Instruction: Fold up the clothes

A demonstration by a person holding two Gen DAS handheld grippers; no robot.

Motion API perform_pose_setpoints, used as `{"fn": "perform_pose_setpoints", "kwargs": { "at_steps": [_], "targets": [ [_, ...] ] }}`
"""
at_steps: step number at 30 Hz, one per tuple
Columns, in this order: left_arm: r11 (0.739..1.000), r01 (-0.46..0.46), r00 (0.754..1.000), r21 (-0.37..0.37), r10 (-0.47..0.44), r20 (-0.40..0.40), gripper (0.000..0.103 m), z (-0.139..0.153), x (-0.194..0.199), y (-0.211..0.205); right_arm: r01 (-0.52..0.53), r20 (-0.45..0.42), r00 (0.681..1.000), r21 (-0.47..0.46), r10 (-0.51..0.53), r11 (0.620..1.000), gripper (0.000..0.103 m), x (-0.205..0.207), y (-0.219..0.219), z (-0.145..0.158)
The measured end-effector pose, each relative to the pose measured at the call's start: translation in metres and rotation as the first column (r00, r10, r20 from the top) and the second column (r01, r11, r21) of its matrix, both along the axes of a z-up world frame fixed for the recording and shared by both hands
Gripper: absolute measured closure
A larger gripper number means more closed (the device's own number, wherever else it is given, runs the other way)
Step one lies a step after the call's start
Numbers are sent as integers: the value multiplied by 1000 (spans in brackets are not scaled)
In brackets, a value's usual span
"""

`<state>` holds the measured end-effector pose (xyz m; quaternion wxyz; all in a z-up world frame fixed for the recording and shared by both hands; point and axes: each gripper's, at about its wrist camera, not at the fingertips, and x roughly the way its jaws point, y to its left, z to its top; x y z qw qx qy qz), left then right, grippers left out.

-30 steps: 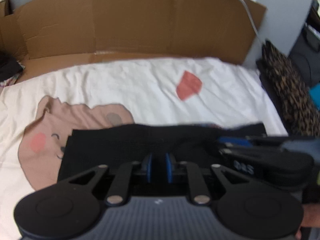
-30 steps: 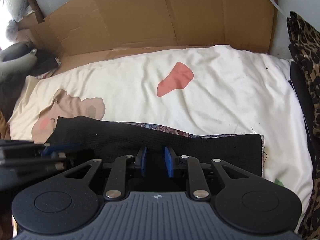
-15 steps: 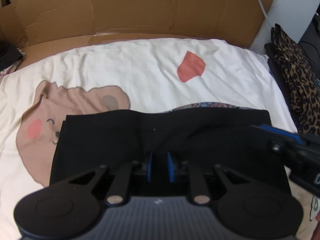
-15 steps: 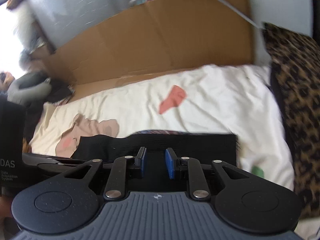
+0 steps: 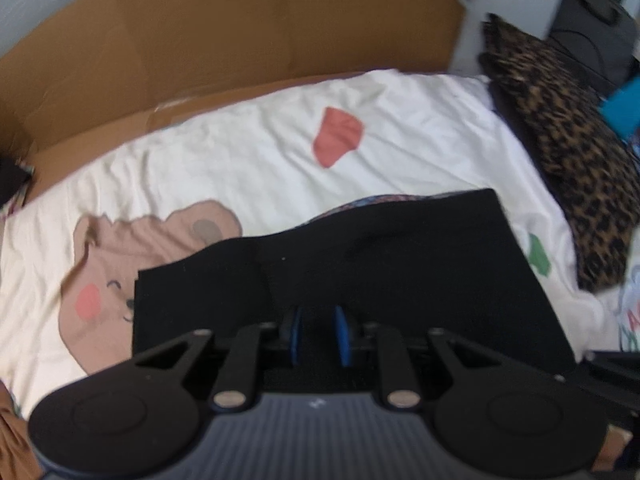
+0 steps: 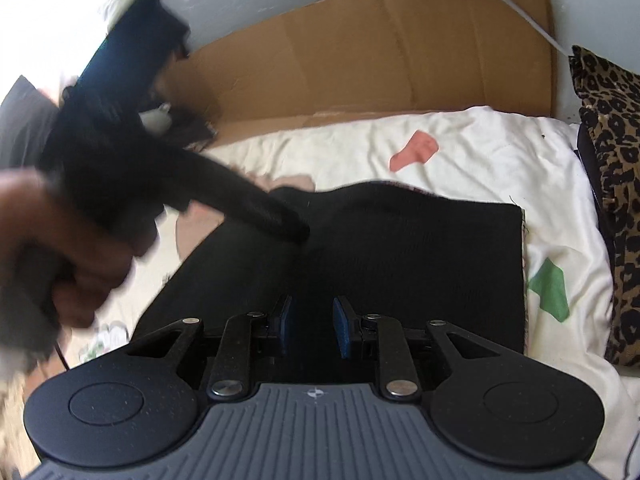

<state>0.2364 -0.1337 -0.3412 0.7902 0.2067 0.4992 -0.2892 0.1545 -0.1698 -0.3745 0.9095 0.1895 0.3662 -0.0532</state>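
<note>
- Black garment [image 5: 360, 280]: lies folded flat on the near part of the bear-print sheet [image 5: 240, 160].
- Left gripper [image 5: 318, 334] and right gripper [image 6: 312, 330]: pads parted, holding nothing.
- Next fold, as judged: pinch matching corners, lift evenly, align edges.

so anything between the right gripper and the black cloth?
Nothing visible. The right gripper is open with the black cloth directly beyond its pads. The left gripper reaches over the cloth's far left part, off that line.
</note>
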Motion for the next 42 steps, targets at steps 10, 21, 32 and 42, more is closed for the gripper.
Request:
{"fn": "perform_pose_setpoints", "kwargs": {
  "at_steps": [10, 21, 32, 42],
  "targets": [
    [990, -49, 998, -132, 55, 42, 75, 20, -24, 20, 98, 38, 995, -20, -97, 995, 65, -35, -42, 32],
    [995, -41, 998, -89, 37, -47, 75, -25, -27, 17, 9, -4, 1000, -16, -9, 1000, 64, -32, -7, -10],
    [997, -69, 996, -36, 67, -54, 72, -48, -22, 13, 19, -72, 997, -37, -21, 999, 65, -64, -13, -37],
    [997, -61, 998, -55, 59, -34, 71, -50, -20, 15, 34, -62, 997, -3, -34, 999, 65, -99, -20, -46]
  ]
}}
